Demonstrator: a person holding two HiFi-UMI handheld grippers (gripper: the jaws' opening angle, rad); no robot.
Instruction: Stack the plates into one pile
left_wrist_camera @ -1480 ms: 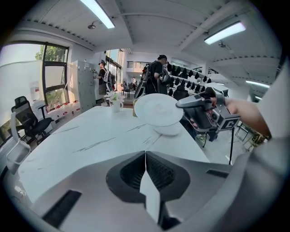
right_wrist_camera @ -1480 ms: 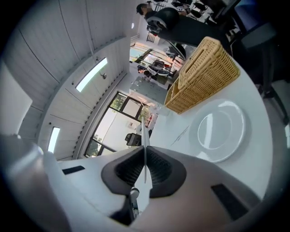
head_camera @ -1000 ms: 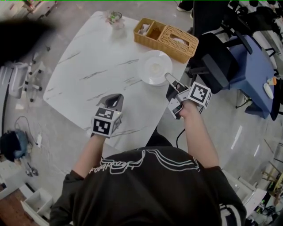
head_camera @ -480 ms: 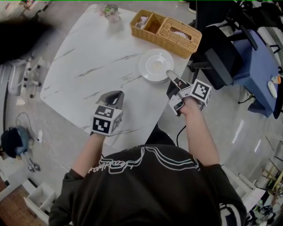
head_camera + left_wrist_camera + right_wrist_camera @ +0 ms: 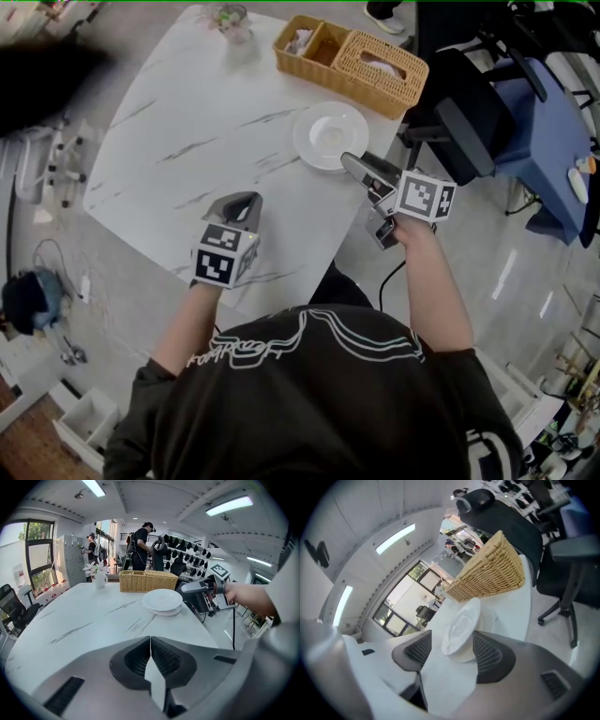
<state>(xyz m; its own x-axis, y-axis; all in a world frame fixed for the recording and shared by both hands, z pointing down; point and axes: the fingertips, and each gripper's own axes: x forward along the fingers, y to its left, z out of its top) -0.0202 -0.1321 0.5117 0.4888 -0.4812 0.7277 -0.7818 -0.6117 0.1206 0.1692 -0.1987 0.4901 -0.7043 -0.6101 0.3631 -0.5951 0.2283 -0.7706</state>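
The left tool (image 5: 242, 204) (image 5: 150, 641) was found over the near part of the counter (image 5: 187, 131) (image 5: 70, 620). Its jaws were brought fully together, and nothing was held between them.

The right tool (image 5: 351, 161) (image 5: 451, 641) was found at the counter's right edge, level with the left tool's tips and well apart from them. Its jaws had just been opening and stood wide. In the right gripper view the near rim of the pile of plates (image 5: 330, 136) (image 5: 162, 602) (image 5: 461, 625) was seen in the gap between the jaws. Both pads were clear of it, and nothing was gripped.

The pile was noted standing on the counter directly ahead of the right tool, its rim just at that tool's tips. It lay ahead and to the right of the left tool, well apart from it. One white plate was seen seated flat on another.

Beyond the pile, a wicker basket (image 5: 352, 61) (image 5: 145, 579) (image 5: 492, 573) was recorded at the counter's far edge. A small vase (image 5: 230, 19) (image 5: 99, 578) was noted far ahead and to the left of the left tool. A black office chair (image 5: 459, 122) (image 5: 562, 550) was observed off the counter, to the right of the right tool. Persons (image 5: 140, 545) were seen standing beyond the basket.
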